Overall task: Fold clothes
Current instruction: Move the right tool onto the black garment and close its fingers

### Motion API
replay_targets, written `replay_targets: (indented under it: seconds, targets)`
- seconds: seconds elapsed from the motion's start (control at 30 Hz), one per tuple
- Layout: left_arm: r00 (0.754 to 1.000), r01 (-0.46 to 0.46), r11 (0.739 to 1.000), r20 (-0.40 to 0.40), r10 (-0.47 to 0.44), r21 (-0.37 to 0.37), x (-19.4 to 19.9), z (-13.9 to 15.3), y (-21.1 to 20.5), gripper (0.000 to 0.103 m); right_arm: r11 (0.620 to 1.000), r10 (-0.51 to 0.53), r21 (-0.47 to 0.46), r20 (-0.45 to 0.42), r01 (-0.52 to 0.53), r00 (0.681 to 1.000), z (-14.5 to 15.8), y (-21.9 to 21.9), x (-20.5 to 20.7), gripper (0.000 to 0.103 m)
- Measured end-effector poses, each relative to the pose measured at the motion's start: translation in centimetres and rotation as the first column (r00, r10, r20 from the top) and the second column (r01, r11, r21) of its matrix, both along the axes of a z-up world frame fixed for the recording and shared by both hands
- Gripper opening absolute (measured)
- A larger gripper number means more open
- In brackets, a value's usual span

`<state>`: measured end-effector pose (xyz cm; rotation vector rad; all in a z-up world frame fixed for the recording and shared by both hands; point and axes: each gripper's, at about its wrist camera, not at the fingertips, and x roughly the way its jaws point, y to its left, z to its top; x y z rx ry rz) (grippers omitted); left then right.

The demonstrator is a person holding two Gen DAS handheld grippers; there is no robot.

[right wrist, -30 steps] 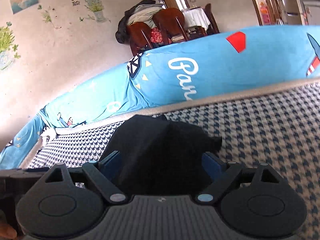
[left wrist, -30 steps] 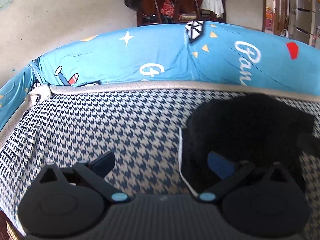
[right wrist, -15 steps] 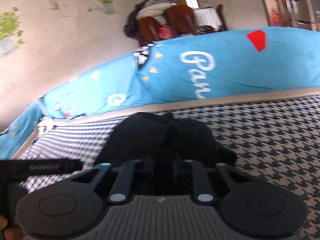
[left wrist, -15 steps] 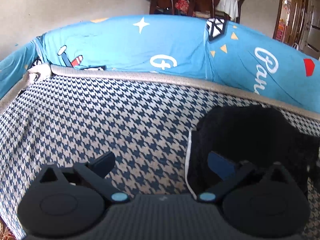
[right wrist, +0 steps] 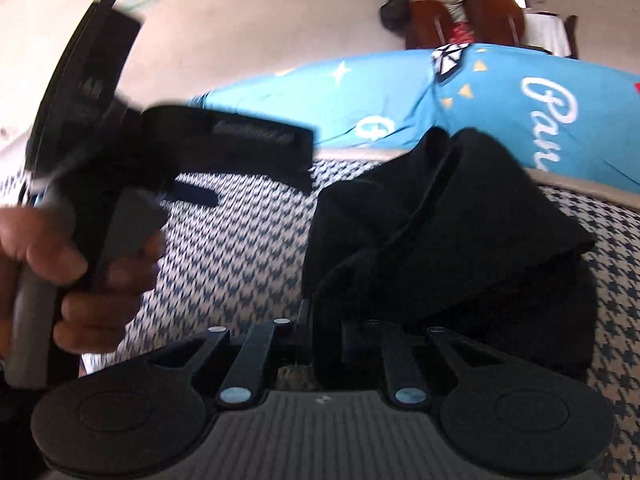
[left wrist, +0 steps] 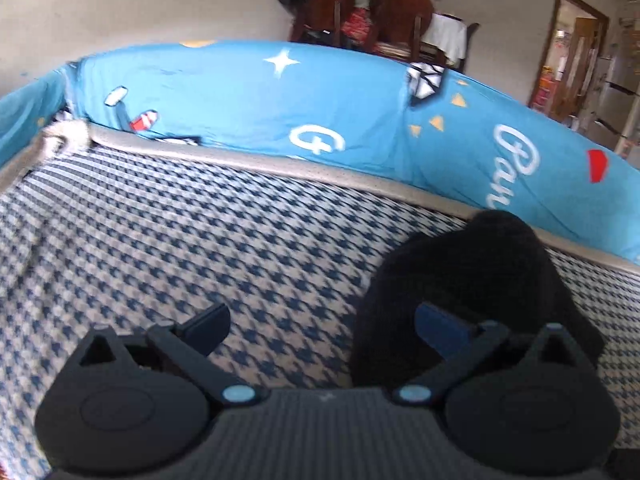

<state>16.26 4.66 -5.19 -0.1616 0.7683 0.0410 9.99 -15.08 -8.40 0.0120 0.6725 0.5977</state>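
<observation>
A black garment (right wrist: 440, 216) is bunched on the houndstooth cover (left wrist: 200, 232), near the blue bolster (left wrist: 320, 112); its near edge is pinched by the right gripper (right wrist: 324, 340), whose jaws have just been closing; the left gripper (left wrist: 320, 320) is held released beside the garment, one finger (left wrist: 440, 322) over the cloth.

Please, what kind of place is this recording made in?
Most likely a home living room: a sofa seat in houndstooth fabric with a blue printed cover on its backrest, and wooden dining chairs by a table behind it.
</observation>
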Motion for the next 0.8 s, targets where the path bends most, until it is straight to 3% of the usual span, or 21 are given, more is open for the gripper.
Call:
replay_targets:
  seconds: [0.07, 0.17, 0.3, 0.37, 0.53, 0.67, 0.8]
  targets:
    - [0.999, 0.042, 0.999, 0.002, -0.042, 0.008, 0.0, -0.5, -0.7, 0.103, 1.000, 0.012, -0.018, -0.009, -0.012, 1.000, -0.2, 0.2, 0.0, 0.015]
    - [0.995, 0.084, 0.995, -0.059, -0.082, 0.048, 0.8, -2.0, -1.9, 0.103, 0.999, 0.018, -0.036, -0.016, -0.019, 1.000, -0.1, 0.2, -0.1, 0.018]
    - [0.983, 0.040, 0.996, -0.180, -0.026, 0.073, 1.8, -4.6, -1.9, 0.103, 1.000, 0.008, -0.031, 0.001, -0.008, 1.000, 1.2, -1.5, -0.6, 0.022]
    - [0.981, 0.026, 0.997, -0.194, -0.011, 0.073, 1.8, -5.0, -1.5, 0.103, 1.000, -0.012, -0.025, 0.022, 0.012, 1.000, 2.1, -2.6, -0.8, 0.031]
    - [0.974, 0.015, 0.995, -0.226, 0.008, 0.101, 1.8, -5.7, -1.0, 0.103, 0.988, -0.149, 0.044, 0.074, 0.146, 0.986, 4.1, -6.0, -0.5, 0.040]
    - [0.967, 0.013, 0.996, -0.256, 0.009, 0.085, 1.9, -6.1, -0.7, 0.103, 0.945, -0.323, 0.088, 0.080, 0.316, 0.943, 4.2, -8.0, 1.2, 0.062]
    - [0.964, 0.031, 0.994, -0.266, -0.001, 0.109, 1.7, -6.4, -0.8, 0.103, 0.915, -0.397, 0.100, 0.056, 0.391, 0.916, 3.5, -8.5, 2.7, 0.070]
